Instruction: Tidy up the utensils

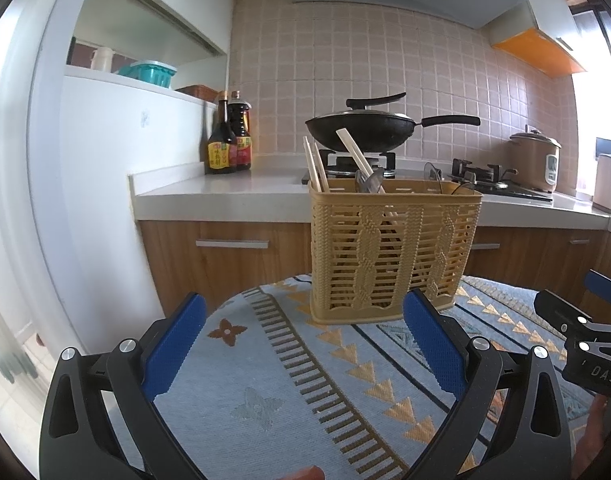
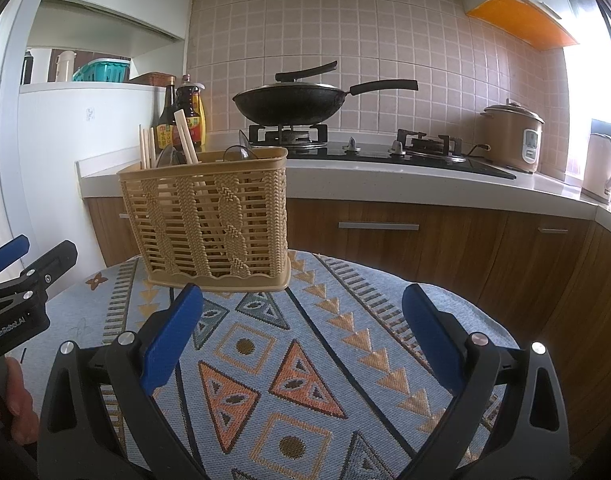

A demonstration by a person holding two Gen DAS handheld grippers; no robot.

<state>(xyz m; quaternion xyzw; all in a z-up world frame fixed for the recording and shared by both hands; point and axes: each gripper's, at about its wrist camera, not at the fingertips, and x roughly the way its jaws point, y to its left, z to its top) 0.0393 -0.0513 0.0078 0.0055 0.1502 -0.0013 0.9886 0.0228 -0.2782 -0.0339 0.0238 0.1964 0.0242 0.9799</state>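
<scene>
A tan slatted utensil basket (image 1: 393,248) (image 2: 209,220) stands upright on a round table with a patterned blue cloth (image 1: 305,368) (image 2: 305,360). Wooden chopsticks (image 1: 315,166) (image 2: 145,148) and dark spoon-like utensils (image 1: 367,182) (image 2: 171,158) stick out of its top. My left gripper (image 1: 305,316) hovers open just in front of the basket, with nothing between its blue pads. My right gripper (image 2: 303,312) is also open and empty, in front of the basket and to its right. Each gripper shows at the edge of the other's view.
Behind the table runs a white counter (image 1: 233,188) over wooden cabinets. On it are sauce bottles (image 1: 227,140), a black wok (image 2: 293,104) on a gas stove, a rice cooker (image 2: 513,136) and a kettle (image 1: 607,184). A white wall stands at the left.
</scene>
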